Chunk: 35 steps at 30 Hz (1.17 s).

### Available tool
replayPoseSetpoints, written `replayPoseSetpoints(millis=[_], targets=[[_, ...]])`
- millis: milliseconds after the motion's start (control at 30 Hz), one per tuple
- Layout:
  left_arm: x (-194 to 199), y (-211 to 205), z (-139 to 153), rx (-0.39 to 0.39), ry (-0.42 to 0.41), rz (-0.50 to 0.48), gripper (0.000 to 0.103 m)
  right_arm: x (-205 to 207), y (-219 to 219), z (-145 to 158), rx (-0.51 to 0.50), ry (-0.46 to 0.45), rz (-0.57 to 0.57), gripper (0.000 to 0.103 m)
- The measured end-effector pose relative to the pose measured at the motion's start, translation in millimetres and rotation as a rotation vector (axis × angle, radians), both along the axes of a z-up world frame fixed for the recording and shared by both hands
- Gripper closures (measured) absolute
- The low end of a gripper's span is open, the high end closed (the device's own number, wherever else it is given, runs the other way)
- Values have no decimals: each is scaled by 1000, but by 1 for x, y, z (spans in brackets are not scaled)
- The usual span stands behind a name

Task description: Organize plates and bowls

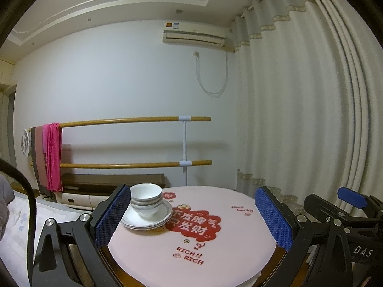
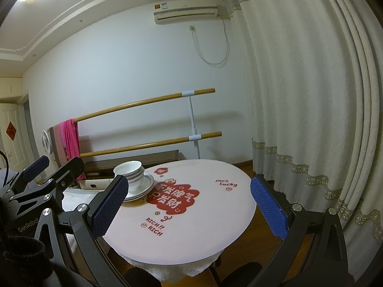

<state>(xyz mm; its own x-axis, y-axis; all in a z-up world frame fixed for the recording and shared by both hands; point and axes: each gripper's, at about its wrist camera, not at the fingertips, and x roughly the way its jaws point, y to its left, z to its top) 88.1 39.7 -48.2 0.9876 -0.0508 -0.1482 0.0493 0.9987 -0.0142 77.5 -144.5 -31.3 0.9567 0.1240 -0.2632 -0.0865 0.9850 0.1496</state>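
White bowls (image 1: 146,199) with grey rims are nested on a stack of white plates (image 1: 148,218) at the far left of a round table with a pink printed cover (image 1: 215,234). The right wrist view shows the same bowls (image 2: 130,172) and plates (image 2: 141,189). My left gripper (image 1: 192,217) is open and empty, held back from the near edge of the table. My right gripper (image 2: 189,206) is open too, with nothing between its blue pads (image 2: 269,209). The right gripper (image 1: 352,198) shows at the right edge of the left wrist view, and the left gripper (image 2: 36,167) at the left edge of the right wrist view.
A wooden double-bar rack (image 1: 134,120) with a pink cloth (image 1: 52,155) stands by the wall behind the table. A long cream curtain (image 1: 299,107) hangs at the right. A bed (image 1: 16,227) lies to the left. Wooden floor (image 2: 263,227) shows around the table.
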Motion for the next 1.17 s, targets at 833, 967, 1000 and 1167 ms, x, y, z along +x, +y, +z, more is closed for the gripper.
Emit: replayPoseSetpoints(millis=[833, 967, 1000, 1167], targets=[[-5, 0, 5, 7, 11, 8, 1, 5, 0, -5, 6, 25, 4, 0], [-7, 2, 5, 4, 12, 7, 1, 5, 0, -4, 5, 24, 4, 0], [-7, 3, 5, 2, 12, 7, 1, 5, 0, -4, 5, 23, 4, 0], [-5, 7, 3, -2, 12, 8, 1, 5, 0, -4, 5, 24, 4, 0]])
